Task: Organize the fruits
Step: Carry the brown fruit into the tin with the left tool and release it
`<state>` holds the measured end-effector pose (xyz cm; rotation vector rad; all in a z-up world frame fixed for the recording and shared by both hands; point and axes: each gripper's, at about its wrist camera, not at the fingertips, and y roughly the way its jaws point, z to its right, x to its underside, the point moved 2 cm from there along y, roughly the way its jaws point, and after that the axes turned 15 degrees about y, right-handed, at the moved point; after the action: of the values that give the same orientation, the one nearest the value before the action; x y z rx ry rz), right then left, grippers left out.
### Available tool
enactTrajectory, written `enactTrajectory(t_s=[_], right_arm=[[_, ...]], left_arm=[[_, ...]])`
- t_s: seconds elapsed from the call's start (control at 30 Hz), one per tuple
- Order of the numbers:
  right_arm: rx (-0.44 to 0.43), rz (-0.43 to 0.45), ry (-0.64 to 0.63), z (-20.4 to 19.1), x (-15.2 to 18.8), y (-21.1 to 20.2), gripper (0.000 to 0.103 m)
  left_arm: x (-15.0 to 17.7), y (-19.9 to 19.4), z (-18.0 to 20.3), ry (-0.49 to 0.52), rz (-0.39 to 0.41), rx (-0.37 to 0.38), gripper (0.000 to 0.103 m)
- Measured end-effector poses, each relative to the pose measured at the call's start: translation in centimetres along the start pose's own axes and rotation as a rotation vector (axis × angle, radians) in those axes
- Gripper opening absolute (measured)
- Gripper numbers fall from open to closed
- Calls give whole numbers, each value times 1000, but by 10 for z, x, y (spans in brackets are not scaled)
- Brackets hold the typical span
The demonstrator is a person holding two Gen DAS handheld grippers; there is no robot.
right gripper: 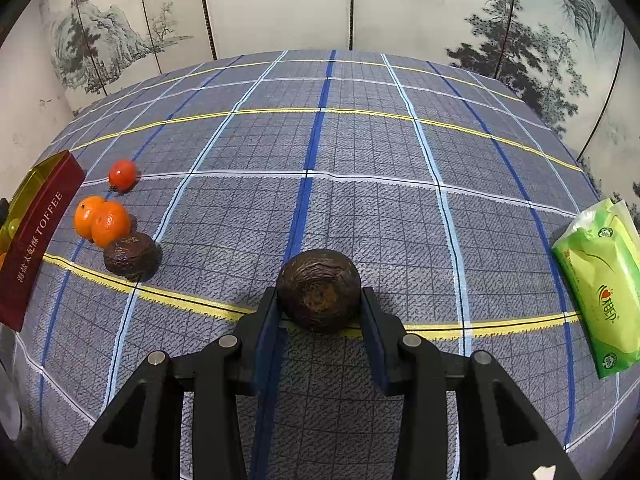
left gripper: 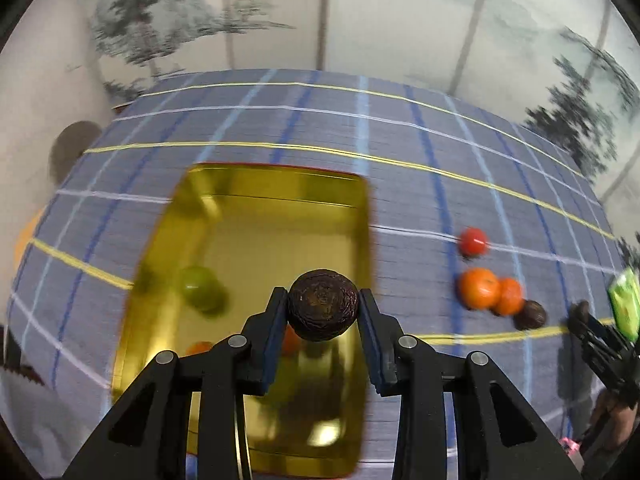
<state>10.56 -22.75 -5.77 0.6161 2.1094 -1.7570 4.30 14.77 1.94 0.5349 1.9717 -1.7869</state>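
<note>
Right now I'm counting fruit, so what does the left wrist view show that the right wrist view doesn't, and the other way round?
Only the left wrist view shows the tin's gold inside with a green fruit in it, and the left claw gripping a dark wrinkled fruit above it.

Only the right wrist view shows the tin's red TOFFEE side.

Both show the red fruit, two oranges, a loose dark fruit, the green tissue pack and the plaid cloth.

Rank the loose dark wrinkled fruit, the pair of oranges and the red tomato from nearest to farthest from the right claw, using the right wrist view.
1. Loose dark wrinkled fruit, left of the right claw.
2. Pair of oranges, just beyond it, touching each other.
3. Red tomato, farthest back, left.
</note>
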Motion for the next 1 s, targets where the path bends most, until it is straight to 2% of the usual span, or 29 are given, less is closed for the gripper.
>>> enactTrajectory(t_s=[0.13, 0.33, 1.0], right_arm=[[6, 1, -4, -1, 0, 0, 37], [15, 0, -8, -2, -1, 1, 37], [22, -2, -3, -3, -3, 2, 37]], left_arm=[[10, 3, -33, -52, -18, -51, 36], [22, 10, -62, -93, -47, -90, 36], [35, 25, -76, -111, -92, -86, 36]])
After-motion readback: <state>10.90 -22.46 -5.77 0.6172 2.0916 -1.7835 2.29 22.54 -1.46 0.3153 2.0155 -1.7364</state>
